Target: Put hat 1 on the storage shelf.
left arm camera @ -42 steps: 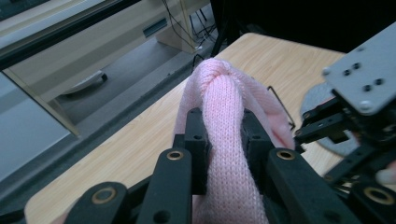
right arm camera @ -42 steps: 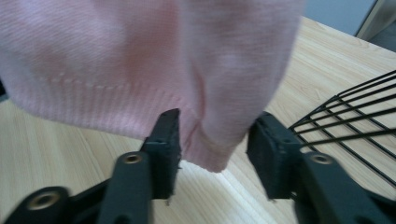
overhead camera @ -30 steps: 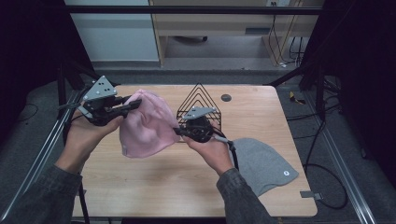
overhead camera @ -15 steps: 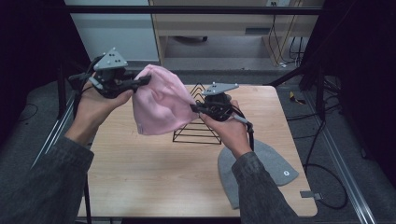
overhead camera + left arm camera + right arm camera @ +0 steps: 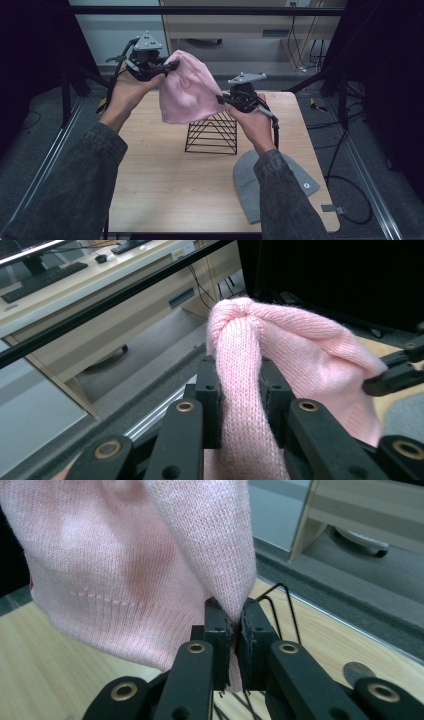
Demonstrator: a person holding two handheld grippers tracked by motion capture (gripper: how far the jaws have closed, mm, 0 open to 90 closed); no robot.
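Pink knitted beanie (image 5: 187, 92) hangs in the air between your two grippers, above the far half of the wooden table (image 5: 160, 185). Your left gripper (image 5: 167, 65) has its jaws pinched on a bunched fold at the crown; in the left gripper view that fold (image 5: 245, 380) stands up between the black pads. Your right gripper (image 5: 222, 100) is clamped narrow on a thin edge of the knit (image 5: 232, 605), with the ribbed hem drooping to one side. Compared with a second ago, both hands have risen and carried the beanie away from you: then it sat low over the table left of the black wire pyramid rack (image 5: 212, 134), and now its hem hangs just over the rack's peak. The rack stands near the far edge, and the grey knitted beanie (image 5: 250, 187) lies flat at the near right corner, unmoved.
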